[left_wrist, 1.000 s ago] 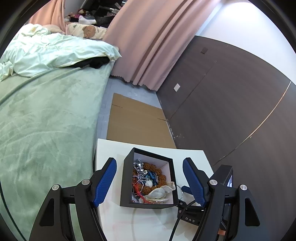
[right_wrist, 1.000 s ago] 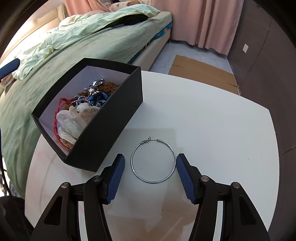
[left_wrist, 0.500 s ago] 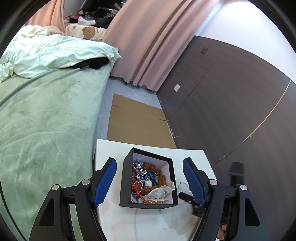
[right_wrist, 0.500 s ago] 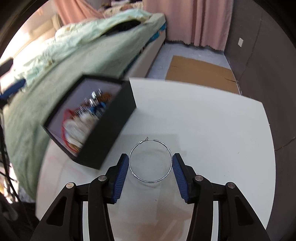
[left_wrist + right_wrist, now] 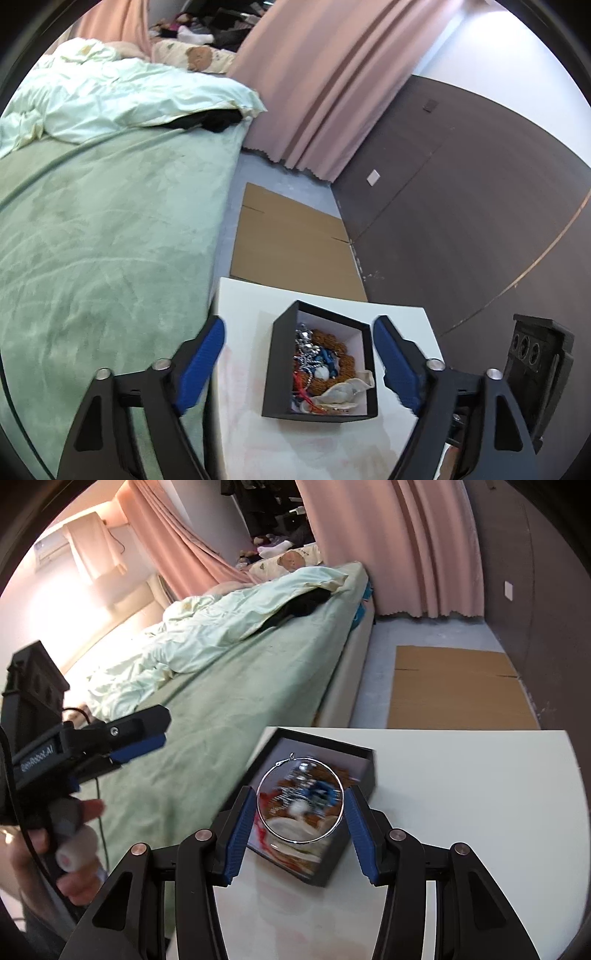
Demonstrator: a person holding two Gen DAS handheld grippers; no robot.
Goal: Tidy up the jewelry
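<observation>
A white table beside the green bed carries a black jewelry box near its bed-side edge.

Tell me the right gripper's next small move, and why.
Probably open the right gripper to drop the hoop earring: the ring is pinched between its fingers over the open black box of jewelry, so release should land it inside.

Ahead of my left gripper and off to its left I see a bed under a pale green cover, a rumpled quilt at its far end. Pink curtains hang beyond it. A dark brown wall runs along the right, and flattened cardboard lies on the grey floor ahead. Warm light glows far left of my right gripper.
</observation>
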